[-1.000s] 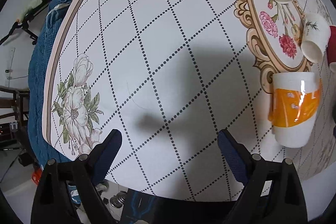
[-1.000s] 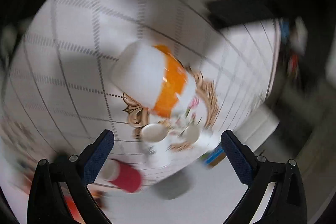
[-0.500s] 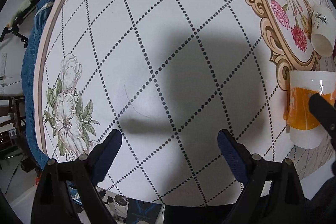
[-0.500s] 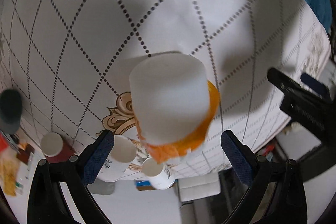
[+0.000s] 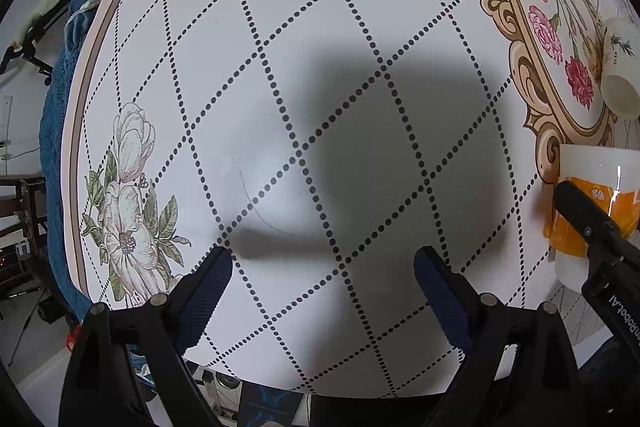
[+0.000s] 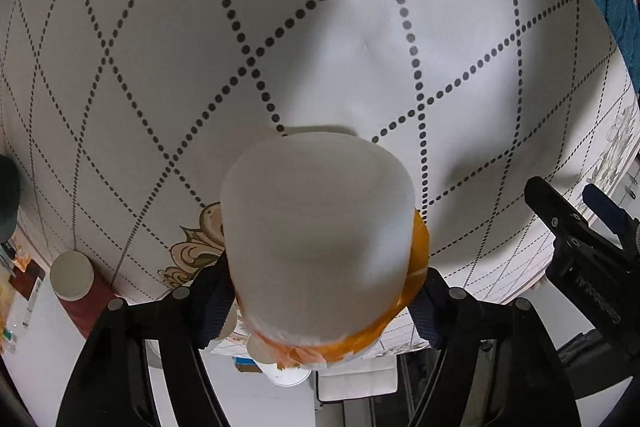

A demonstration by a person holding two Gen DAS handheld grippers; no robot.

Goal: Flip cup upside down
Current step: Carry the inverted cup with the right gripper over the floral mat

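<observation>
The counter point(image 5: 360, 27) carries the white cup with the orange band point(image 6: 320, 247), standing near its edge. Your right tool point(image 6: 320, 301) grips this cup, one finger on each side. Your left tool point(image 5: 322, 279) hovers spread wide, holding nothing.

Left wrist: we look down from above the table point(image 5: 280, 47). Right wrist: close on the cup point(image 6: 320, 239). Shared: cup point(image 5: 592, 211), table point(image 6: 360, 7).

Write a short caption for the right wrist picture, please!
Right gripper squeezes the orange-banded white cup above the dotted tablecloth.
</observation>
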